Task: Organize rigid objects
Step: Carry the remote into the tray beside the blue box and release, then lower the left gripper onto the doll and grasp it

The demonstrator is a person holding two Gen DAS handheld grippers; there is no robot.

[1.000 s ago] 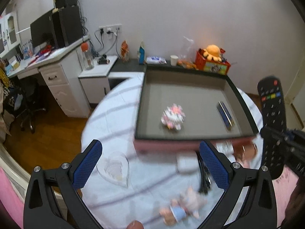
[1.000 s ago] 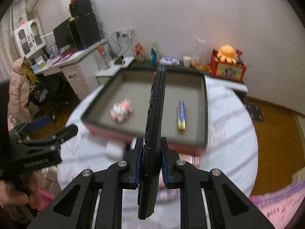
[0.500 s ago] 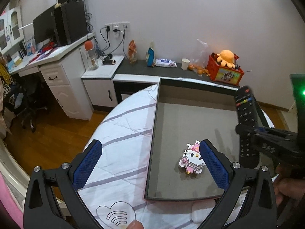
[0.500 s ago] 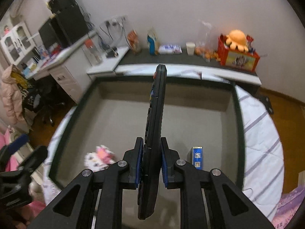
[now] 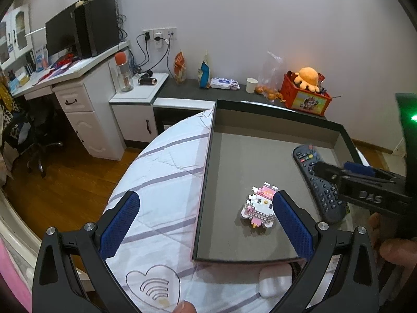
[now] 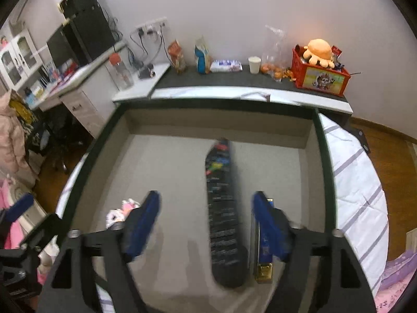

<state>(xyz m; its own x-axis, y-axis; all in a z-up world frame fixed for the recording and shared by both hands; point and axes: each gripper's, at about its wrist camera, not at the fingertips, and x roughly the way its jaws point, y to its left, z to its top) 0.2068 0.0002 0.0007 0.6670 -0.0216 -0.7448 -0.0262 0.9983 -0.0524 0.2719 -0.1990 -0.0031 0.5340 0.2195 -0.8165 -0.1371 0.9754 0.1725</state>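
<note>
Where it lies in the tray (image 6: 323, 156), black remote (image 6: 224, 208) shows coloured btns.

one remote (image 6: 224, 208), one block toy (image 5: 260, 206), one tray (image 5: 273, 114)

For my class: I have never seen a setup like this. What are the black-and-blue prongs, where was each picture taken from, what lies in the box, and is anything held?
There is no robot here. A person holds a hand-operated two-finger clamp in each hand, and each clamp carries a wide-angle camera that looks along its fingers. One picture looks out from the left gripper, the other from the right gripper.

On the striped bed cover stands a shallow grey box. In it lie a pink-and-white block toy, a black remote control and a slim blue-and-gold item.

Nothing is held. The right gripper's jaws have just been opening; the remote lies between them, released. The left gripper is open, above the box's near edge.
</note>
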